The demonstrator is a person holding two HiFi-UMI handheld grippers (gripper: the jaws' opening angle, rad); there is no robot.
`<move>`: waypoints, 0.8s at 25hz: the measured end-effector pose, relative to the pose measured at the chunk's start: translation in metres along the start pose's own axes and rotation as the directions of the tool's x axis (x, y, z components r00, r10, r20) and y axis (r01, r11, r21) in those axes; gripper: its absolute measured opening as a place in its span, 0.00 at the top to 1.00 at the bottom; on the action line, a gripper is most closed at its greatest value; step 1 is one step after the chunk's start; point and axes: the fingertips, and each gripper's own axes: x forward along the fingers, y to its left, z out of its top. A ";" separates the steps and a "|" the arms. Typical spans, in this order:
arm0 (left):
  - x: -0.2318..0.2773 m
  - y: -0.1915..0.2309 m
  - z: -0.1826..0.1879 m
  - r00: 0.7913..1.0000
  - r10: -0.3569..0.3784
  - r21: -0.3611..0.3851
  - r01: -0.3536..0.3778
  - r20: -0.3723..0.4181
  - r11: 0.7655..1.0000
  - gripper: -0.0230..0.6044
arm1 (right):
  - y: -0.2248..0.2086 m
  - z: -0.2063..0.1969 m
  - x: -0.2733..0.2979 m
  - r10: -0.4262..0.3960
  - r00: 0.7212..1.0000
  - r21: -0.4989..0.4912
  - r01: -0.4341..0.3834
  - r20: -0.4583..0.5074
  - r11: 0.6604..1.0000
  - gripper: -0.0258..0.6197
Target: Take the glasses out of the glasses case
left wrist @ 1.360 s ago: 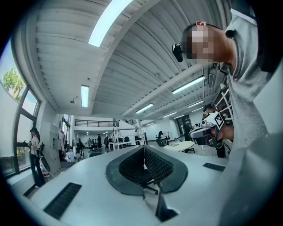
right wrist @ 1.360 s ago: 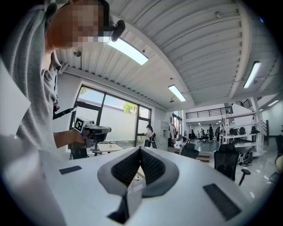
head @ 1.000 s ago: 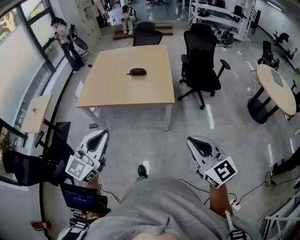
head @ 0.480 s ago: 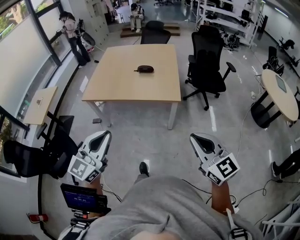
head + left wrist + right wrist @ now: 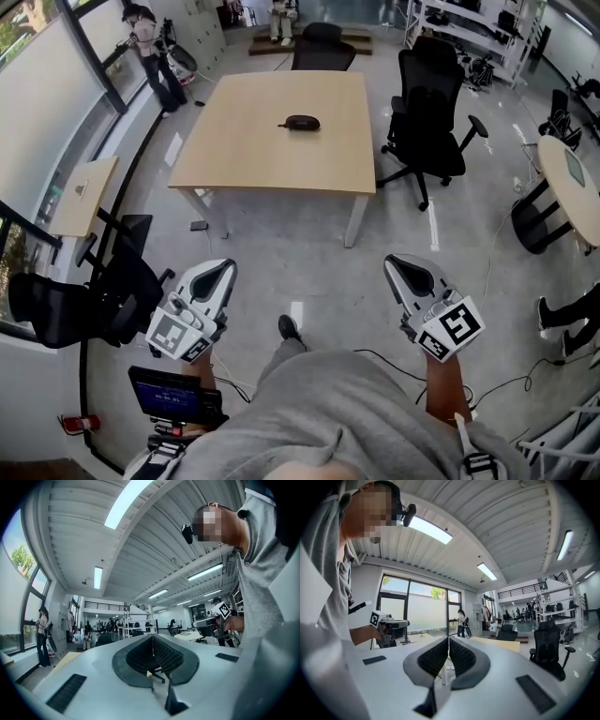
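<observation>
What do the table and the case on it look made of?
Table: pale wood or wood-look laminate, with a matte, even tan top. Its legs look like white painted metal.
Case: dark, brownish and rounded, but too small here to tell leather, plastic or fabric.

A wooden table [image 5: 272, 150] stands on grey floor [image 5: 281, 272]; a dark glasses case [image 5: 302, 122] lies mid-tabletop, nearer its far edge.

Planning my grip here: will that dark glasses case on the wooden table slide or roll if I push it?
Probably slides: the glasses case lies alone on the smooth table. Its low, rounded oblong shape suggests it might rock but not roll far. It looks small, so likely light.
</observation>
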 end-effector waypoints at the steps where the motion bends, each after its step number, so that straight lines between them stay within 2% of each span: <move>1: 0.004 0.006 0.000 1.000 -0.002 -0.003 0.002 0.001 1.000 0.95 | -0.004 0.001 0.007 0.001 1.000 -0.001 -0.001 -0.003 1.000 0.95; 8: 0.033 0.065 -0.004 1.000 -0.018 -0.007 0.018 0.014 1.000 0.96 | -0.031 0.010 0.068 -0.022 1.000 -0.016 0.022 -0.002 1.000 0.95; 12: 0.050 0.139 -0.009 0.999 -0.041 0.000 0.041 0.026 0.999 0.96 | -0.047 0.017 0.136 -0.057 0.998 -0.016 0.057 0.002 0.998 0.95; 14: 0.056 0.163 -0.007 0.998 -0.052 0.004 0.052 0.036 0.999 0.95 | -0.051 0.021 0.156 -0.073 0.997 -0.016 0.073 0.008 0.997 0.95; 20: 0.073 0.158 0.004 0.991 -0.117 0.023 0.116 0.063 0.993 0.95 | -0.060 0.027 0.151 -0.125 0.992 -0.020 0.125 0.021 0.992 0.95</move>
